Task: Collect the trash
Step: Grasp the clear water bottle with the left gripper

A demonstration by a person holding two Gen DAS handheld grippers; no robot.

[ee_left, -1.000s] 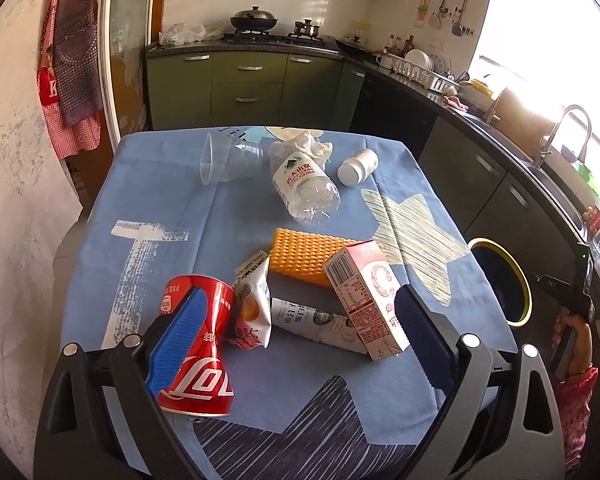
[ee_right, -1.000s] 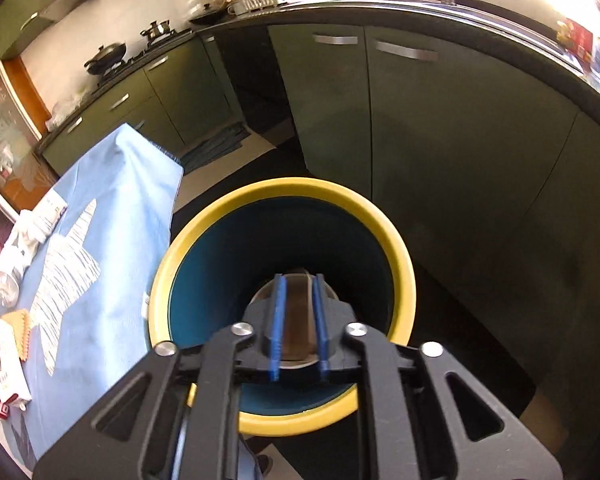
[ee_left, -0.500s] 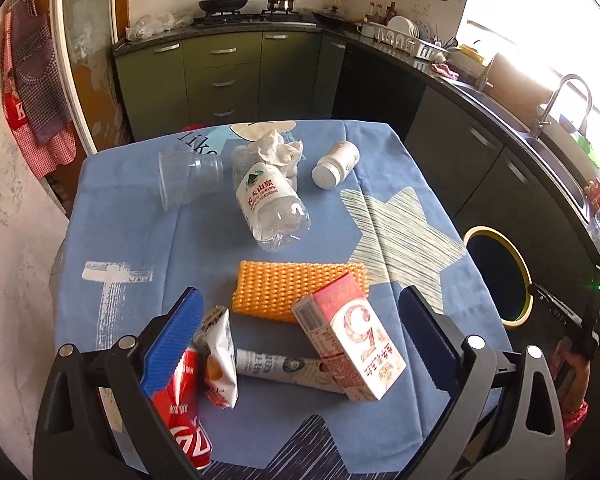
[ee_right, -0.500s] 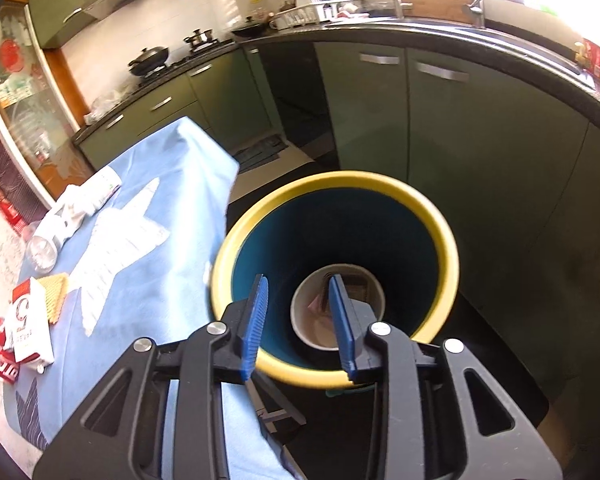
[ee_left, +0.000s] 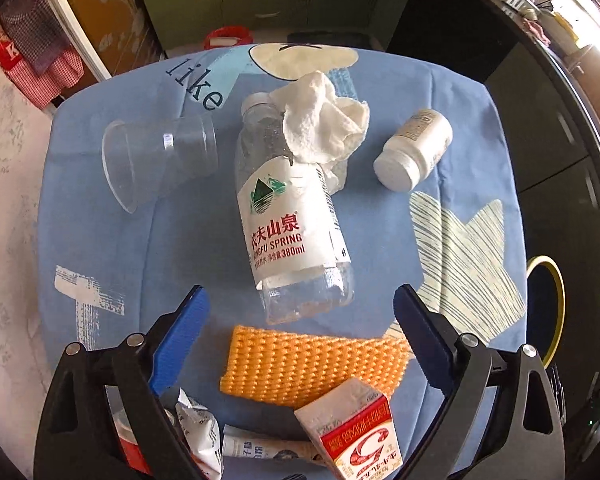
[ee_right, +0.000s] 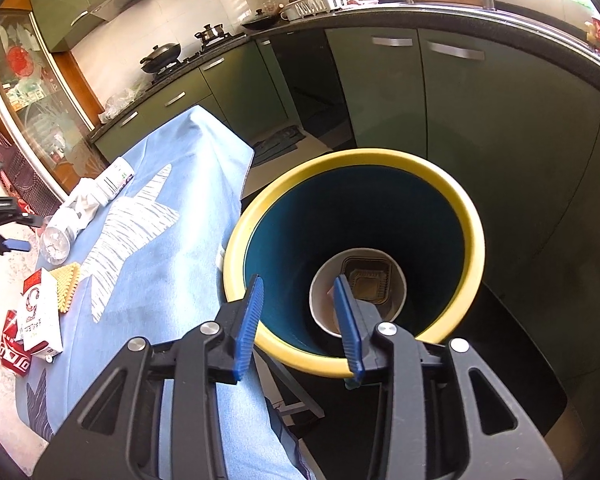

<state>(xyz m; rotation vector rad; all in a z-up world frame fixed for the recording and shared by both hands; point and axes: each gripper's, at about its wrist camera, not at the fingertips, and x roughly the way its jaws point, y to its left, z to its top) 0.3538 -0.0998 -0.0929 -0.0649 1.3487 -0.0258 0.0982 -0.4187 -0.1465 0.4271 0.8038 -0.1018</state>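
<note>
My left gripper (ee_left: 300,300) is open and empty above the blue tablecloth (ee_left: 100,248), its fingers either side of the bottom end of a clear water bottle (ee_left: 292,220) lying on its side. A crumpled white tissue (ee_left: 324,120) rests on the bottle's neck. An orange sponge (ee_left: 312,364), a red-and-white carton (ee_left: 360,440), a snack wrapper (ee_left: 200,432), a clear plastic cup (ee_left: 160,156) and a white pill bottle (ee_left: 414,150) lie around. My right gripper (ee_right: 300,292) is open and empty over the yellow-rimmed bin (ee_right: 472,232), which holds a dark tray (ee_right: 368,280).
The bin's rim (ee_left: 556,308) shows at the table's right edge in the left wrist view. Green kitchen cabinets (ee_right: 420,100) stand behind the bin. A crushed red can (ee_right: 14,352) lies at the table's near corner. The left gripper (ee_right: 4,236) shows at the far left.
My left gripper has moved forward over the table, from the can and carton to the water bottle. My right gripper has opened and drawn back up from the bin, leaving the tray inside.
</note>
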